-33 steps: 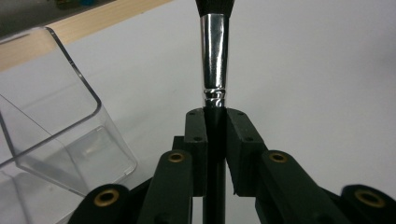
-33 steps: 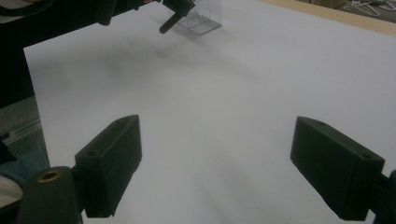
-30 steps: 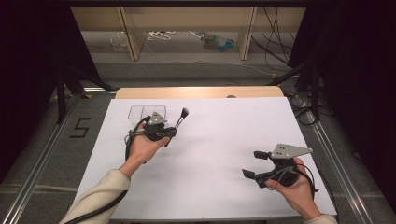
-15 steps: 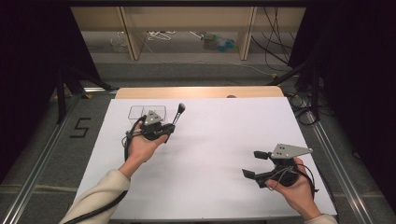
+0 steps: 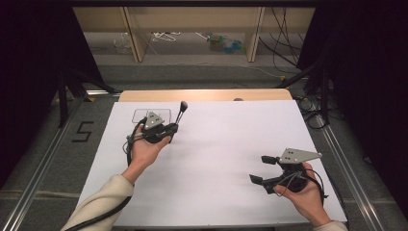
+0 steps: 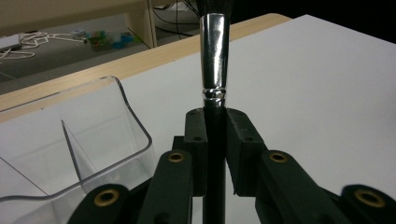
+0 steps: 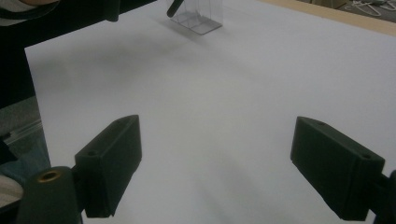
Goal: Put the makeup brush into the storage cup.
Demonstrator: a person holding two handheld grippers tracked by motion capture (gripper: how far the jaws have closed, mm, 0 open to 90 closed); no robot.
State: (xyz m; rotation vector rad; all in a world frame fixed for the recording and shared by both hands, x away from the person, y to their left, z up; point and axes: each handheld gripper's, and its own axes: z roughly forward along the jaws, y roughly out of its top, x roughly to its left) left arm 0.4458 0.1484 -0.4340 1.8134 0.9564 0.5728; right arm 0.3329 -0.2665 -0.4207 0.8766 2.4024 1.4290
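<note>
- left gripper (image 5: 169, 129), upper left of the high view: jaws clamped on the black handle of a makeup brush (image 5: 181, 110), just under the metal ferrule (image 6: 214, 56)
- brush stands tilted, bristles up, beside a clear divided organizer (image 5: 140, 114) at the white mat's (image 5: 231, 144) far-left corner
- handling guess: light, stiff handle, smooth ferrule likely slippery, bristles soft; hold the handle, not the bristles
- right gripper (image 5: 262, 169), lower right of the high view: jaws wide apart, holding nothing, over bare mat

A black-handled brush (image 6: 214, 70) with a silver ferrule, black tongs (image 6: 215, 135), a white table (image 5: 226, 144).
</note>
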